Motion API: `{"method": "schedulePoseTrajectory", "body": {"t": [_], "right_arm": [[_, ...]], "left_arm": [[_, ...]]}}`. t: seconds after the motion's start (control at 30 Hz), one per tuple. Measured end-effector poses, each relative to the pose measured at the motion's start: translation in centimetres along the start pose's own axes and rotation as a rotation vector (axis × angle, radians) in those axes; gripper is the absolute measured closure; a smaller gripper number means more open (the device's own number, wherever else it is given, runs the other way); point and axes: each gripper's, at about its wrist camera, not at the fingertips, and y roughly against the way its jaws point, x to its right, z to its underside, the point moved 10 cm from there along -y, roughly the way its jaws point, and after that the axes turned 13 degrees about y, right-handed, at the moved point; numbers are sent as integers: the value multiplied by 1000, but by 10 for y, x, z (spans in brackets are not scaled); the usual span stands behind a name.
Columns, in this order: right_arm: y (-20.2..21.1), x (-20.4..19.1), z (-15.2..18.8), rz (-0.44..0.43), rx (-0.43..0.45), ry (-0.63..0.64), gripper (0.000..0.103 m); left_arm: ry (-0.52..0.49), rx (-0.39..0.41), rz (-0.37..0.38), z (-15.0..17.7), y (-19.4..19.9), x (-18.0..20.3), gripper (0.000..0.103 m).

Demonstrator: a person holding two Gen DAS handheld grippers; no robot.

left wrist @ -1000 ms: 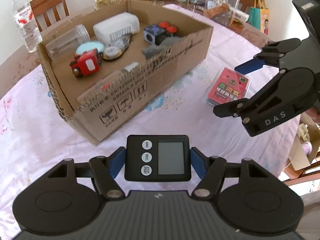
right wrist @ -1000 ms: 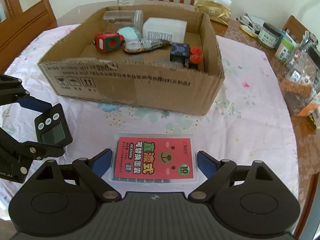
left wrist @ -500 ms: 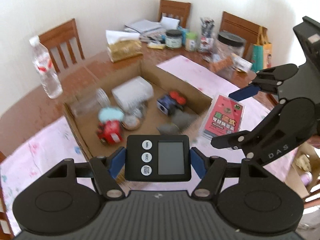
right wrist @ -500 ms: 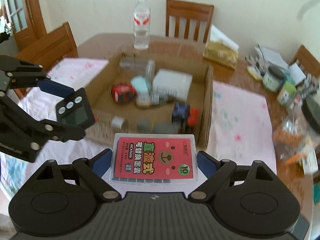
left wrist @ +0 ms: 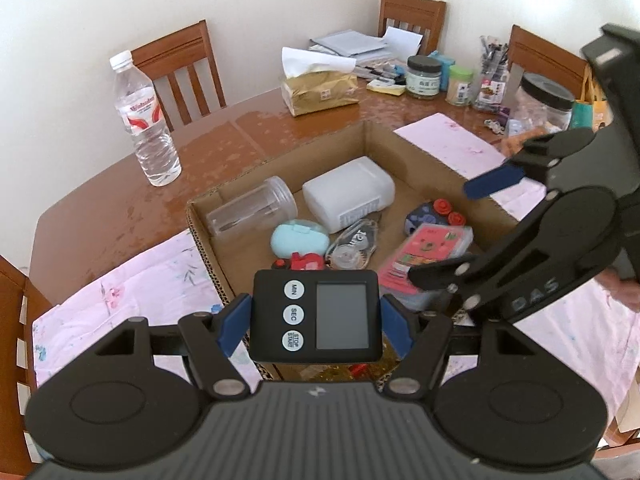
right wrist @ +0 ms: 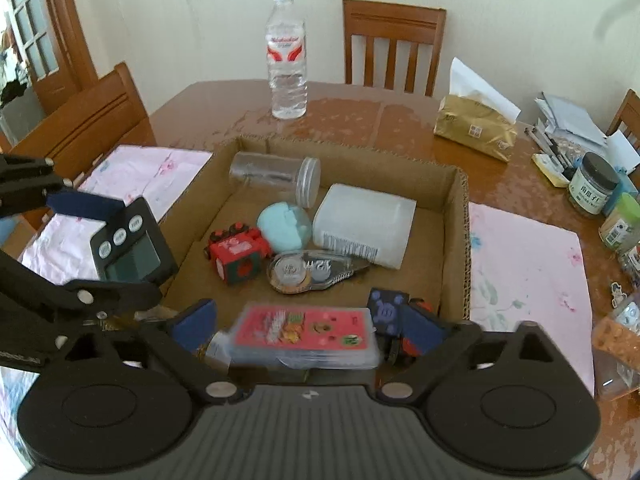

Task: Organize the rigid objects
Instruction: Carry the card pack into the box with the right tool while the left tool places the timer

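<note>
Two handheld grippers hover above an open cardboard box [right wrist: 460, 216] on a wooden table [right wrist: 208, 112] partly covered by a pink floral cloth [right wrist: 528, 264]. The left gripper [left wrist: 314, 318] is clamped on a black digital timer [left wrist: 314, 316]; its blue pads press the timer's two sides, and the timer sits above the box's near left wall. The right gripper [right wrist: 310, 326] has its fingers spread apart. A red card pack in a clear case [right wrist: 306, 336] lies between them, blurred and slightly tilted, over the near part of the box; whether the pads touch it cannot be told. Inside the box lie a clear jar on its side [right wrist: 276, 178], a white plastic container [right wrist: 362, 224], a pale blue case [right wrist: 284, 226], a red cube toy [right wrist: 238, 256], a correction tape dispenser [right wrist: 308, 272] and a dark blue cube [right wrist: 386, 308]. A water bottle [right wrist: 286, 56] and a gold tissue pack [right wrist: 474, 130] stand on the table beyond the box.
</note>
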Motion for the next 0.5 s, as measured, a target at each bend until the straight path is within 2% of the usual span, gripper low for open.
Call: {"method": "schedulePoseTrajectory", "body": {"t": [0.23,0.3,0.33,0.37,0.43,0.5], "right_arm": [[11,19,7,40,-6,-17,0],[15,24,11,48,-9,-34,0],[16,25,12,50,-8,-39,0],[18,26,13,53,-7,-43,0],[21,28,14,56,-5,-49,0],[25,28,14,60,-4,-55,0]], "left_arm": [[36,-34,9,3,-18,2,34],[56,-36,4,2,-22,2,28],[66,-30,6,2,-23,3,15],[72,-15,9,0,-22,4,6],[83,29,1,-3,-16,4,6],[100,38,-1,-4,-14,4,6]]}}
